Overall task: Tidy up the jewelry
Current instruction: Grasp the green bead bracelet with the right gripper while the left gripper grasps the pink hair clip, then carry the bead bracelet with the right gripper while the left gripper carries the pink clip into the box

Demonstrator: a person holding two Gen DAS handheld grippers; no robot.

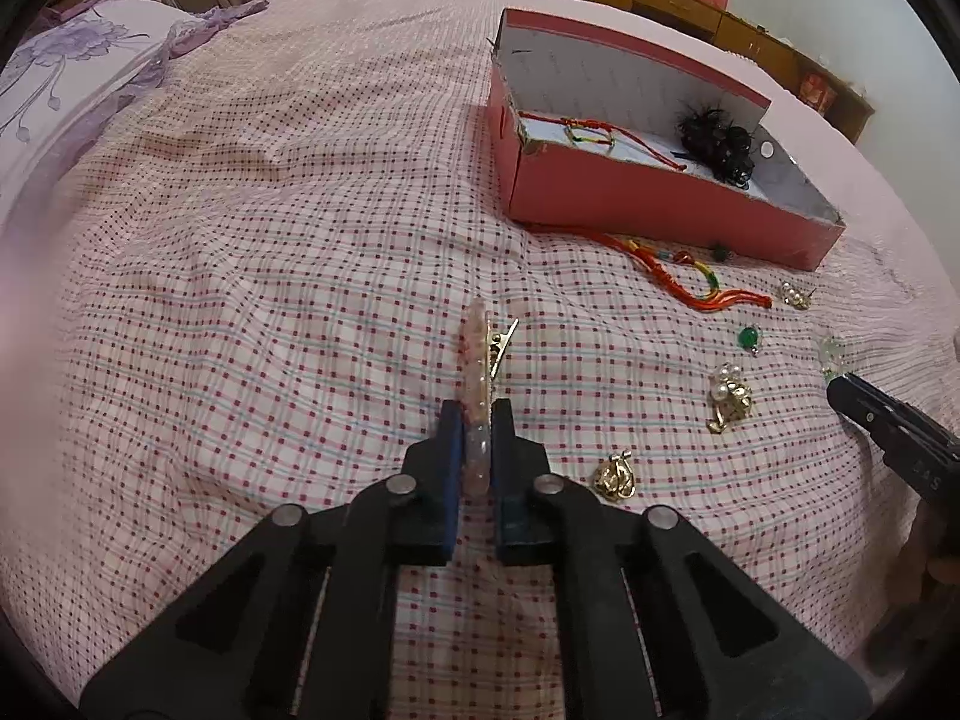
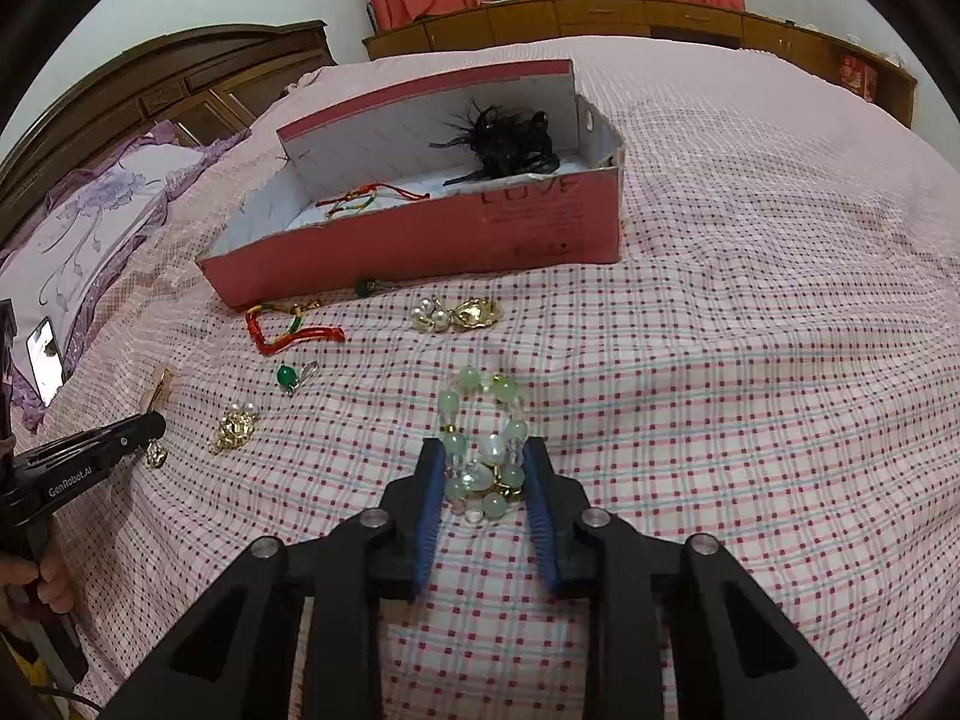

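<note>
My left gripper (image 1: 477, 420) is shut on a long pink hair clip (image 1: 475, 348) with a gold clasp, held above the checked bedspread. My right gripper (image 2: 483, 456) is closed around a pale green bead bracelet (image 2: 483, 420) that rests on the bed. The red shoebox (image 1: 648, 192) lies open ahead; it also shows in the right wrist view (image 2: 420, 240). It holds a red cord bracelet (image 2: 360, 199) and a black feathery hairpiece (image 2: 510, 144).
Loose on the bed by the box: a red-orange cord bracelet (image 2: 288, 333), a green pendant (image 2: 287, 377), pearl and gold earrings (image 2: 453, 315), gold brooches (image 1: 729, 399) (image 1: 615, 477). A purple pillow (image 2: 90, 228) and a phone (image 2: 45, 360) lie left. Wooden cabinets (image 2: 600, 15) stand behind.
</note>
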